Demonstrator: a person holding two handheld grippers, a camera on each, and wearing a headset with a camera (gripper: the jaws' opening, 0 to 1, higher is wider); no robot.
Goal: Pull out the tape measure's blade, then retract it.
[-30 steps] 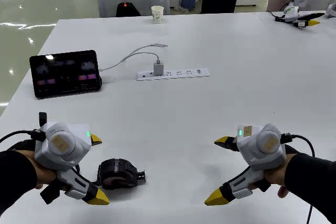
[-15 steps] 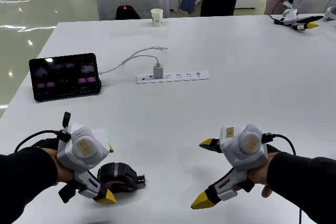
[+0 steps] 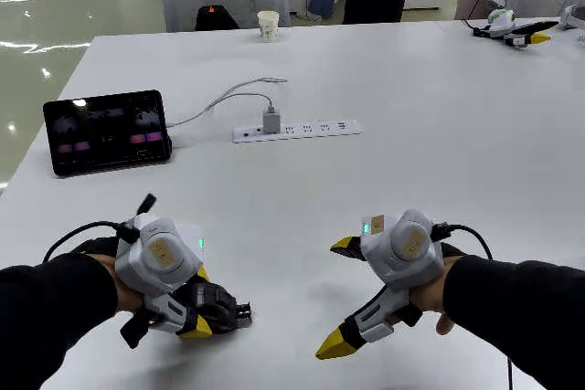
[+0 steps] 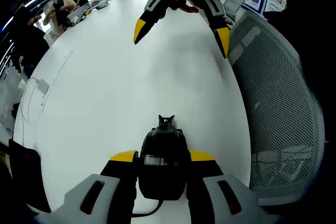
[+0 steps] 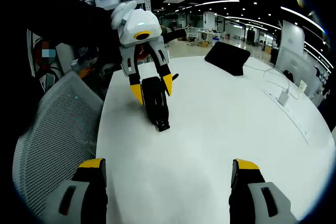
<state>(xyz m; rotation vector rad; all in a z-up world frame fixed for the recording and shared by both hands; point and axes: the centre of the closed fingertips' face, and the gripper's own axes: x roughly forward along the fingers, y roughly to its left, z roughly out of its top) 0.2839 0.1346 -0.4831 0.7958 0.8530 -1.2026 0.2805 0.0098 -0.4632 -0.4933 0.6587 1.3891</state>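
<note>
At a broad white workbench [image 3: 411, 134], a person sets up a two-handed pull. The right gripper [image 3: 336, 296], at the lower right of the head view, hangs above the bare top with its yellow-tipped jaws spread wide and nothing between them. The left gripper [image 3: 198, 300], at the lower left, has its jaws set against either side of the black round-cased tape measure [image 3: 222, 306], which rests on the tabletop. How firmly they bite, the fisheye left gripper view does not settle. The blade's end hook [image 4: 166, 119] sits at the mouth of the case, pointing toward the open gripper and well apart from it. On this showing the case is secured but no blade is out, so both the pull and the retraction are left to do.
</note>
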